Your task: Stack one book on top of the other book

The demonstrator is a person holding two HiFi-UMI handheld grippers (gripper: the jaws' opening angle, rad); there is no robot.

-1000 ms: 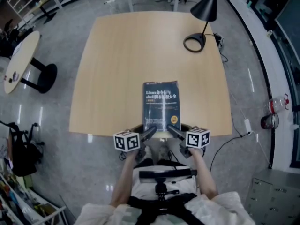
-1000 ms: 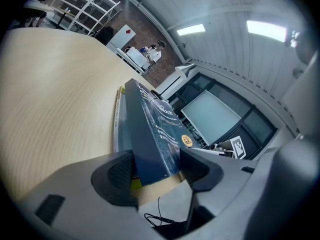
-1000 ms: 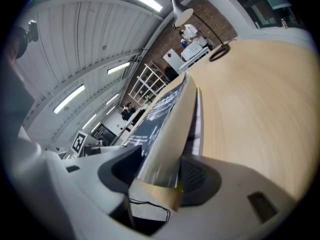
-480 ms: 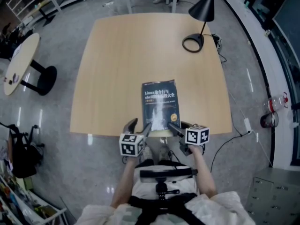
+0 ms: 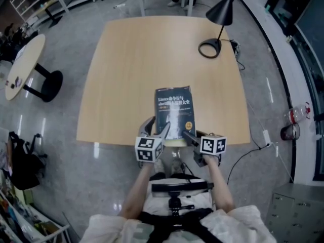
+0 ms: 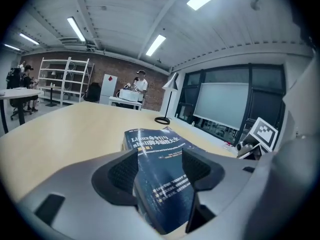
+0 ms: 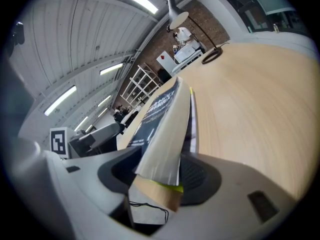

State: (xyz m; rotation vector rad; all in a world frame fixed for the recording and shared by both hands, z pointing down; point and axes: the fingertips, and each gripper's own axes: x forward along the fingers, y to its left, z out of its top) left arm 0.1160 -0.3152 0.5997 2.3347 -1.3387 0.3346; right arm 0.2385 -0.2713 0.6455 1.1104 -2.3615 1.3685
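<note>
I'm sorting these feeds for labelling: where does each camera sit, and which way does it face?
Head view: on the head, looking steeply down at table, book, lamp; forearms, left gripper and right gripper show.
Left gripper view: on that gripper, facing along its spread jaws over the book's cover toward the lamp.
Right gripper view: on that gripper, facing along the book's page edge between its jaws.
Shared: both gripper views show the book and lamp.

Surface (image 5: pixel 131 75): pale wood
Floor (image 5: pixel 66 186): grey, glossy, around the surface
Lamp (image 5: pixel 221 11): black, surface's far right corner
Round table (image 5: pixel 23 67): left of the surface
Shelving (image 6: pixel 62 81): white, beyond the surface
Brick wall (image 6: pixel 100 66): behind the shelving
</note>
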